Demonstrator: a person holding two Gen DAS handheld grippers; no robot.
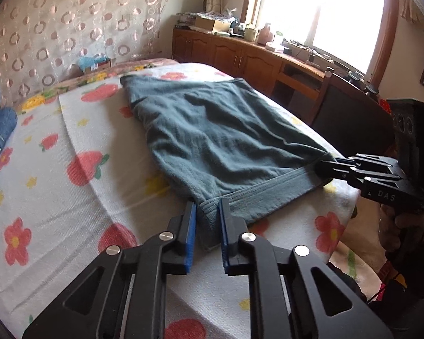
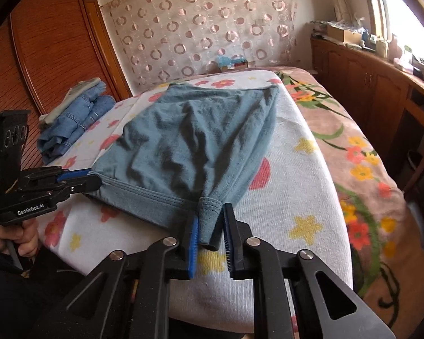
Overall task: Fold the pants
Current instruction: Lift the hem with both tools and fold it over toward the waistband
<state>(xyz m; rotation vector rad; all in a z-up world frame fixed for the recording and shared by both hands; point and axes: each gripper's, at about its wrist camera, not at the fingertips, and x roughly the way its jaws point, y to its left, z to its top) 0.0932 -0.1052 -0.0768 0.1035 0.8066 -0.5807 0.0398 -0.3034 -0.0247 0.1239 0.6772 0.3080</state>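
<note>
Grey-green pants (image 1: 212,138) lie spread on a flowered white towel (image 1: 56,169) on the bed, hem towards me. My left gripper (image 1: 207,214) has its jaws around the near left hem corner, with the cloth bunched between the blue pads. My right gripper (image 2: 210,220) has its jaws around the near right hem corner (image 2: 209,217) the same way. In the left wrist view the right gripper (image 1: 329,169) grips the hem from the right. In the right wrist view the left gripper (image 2: 90,179) holds the other corner of the pants (image 2: 198,135).
Folded blue jeans (image 2: 73,118) lie on the bed's far left. A wooden cabinet (image 1: 240,53) with clutter runs under the window at right. A wooden wardrobe (image 2: 56,42) stands at left. A flowered pink blanket (image 2: 353,147) lies under the towel.
</note>
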